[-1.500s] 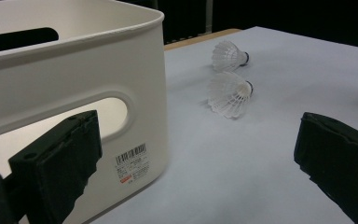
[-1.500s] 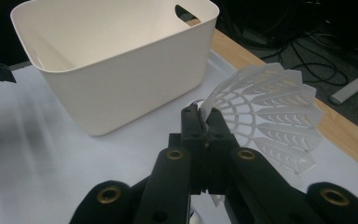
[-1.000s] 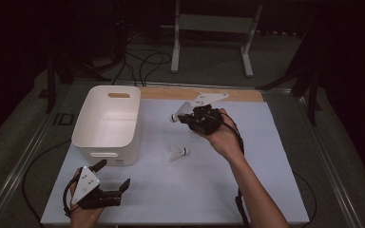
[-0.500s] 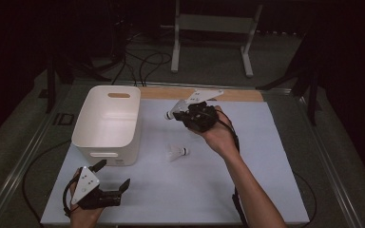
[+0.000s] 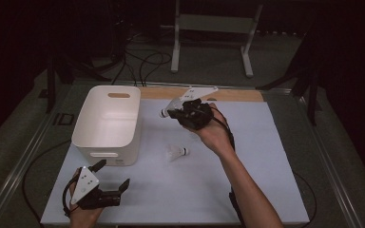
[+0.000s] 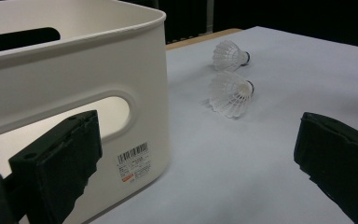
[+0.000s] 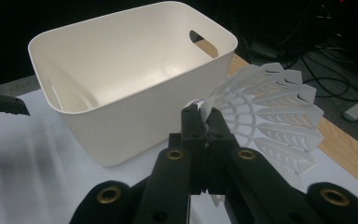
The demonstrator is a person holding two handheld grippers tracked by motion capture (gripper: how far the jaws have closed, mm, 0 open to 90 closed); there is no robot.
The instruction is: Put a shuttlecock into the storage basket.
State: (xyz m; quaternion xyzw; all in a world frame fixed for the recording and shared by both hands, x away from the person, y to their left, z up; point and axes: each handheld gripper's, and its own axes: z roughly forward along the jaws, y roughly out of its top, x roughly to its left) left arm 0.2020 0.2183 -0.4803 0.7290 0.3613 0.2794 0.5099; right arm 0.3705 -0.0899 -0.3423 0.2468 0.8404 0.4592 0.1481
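A white plastic bin (image 5: pixel 91 129) with handle cut-outs stands at the left of the white mat. My right gripper (image 5: pixel 171 113) is held in the air just right of the bin's far corner, shut on a white shuttlecock (image 5: pixel 163 113). In the right gripper view its jaws (image 7: pixel 203 116) pinch the shuttlecock's skirt (image 7: pixel 270 116) beside the bin rim (image 7: pixel 135 100). Another shuttlecock (image 5: pixel 176 152) lies on the mat. Near the front left edge, my left gripper (image 5: pixel 111 175) is open with nothing in it. The left gripper view (image 6: pixel 196 154) shows the bin wall (image 6: pixel 74 70), a near shuttlecock (image 6: pixel 230 93) and one behind it (image 6: pixel 230 55).
A wooden strip (image 5: pixel 237 95) runs along the table's far edge. Beyond it, a metal stand (image 5: pixel 209 28) and cables (image 5: pixel 138 57) sit on the dark floor. The white mat (image 5: pixel 266 156) stretches out right of the lying shuttlecock.
My right gripper has carried its shuttlecock a little left, toward the bin. The left gripper and the shuttlecock on the mat have stayed put.
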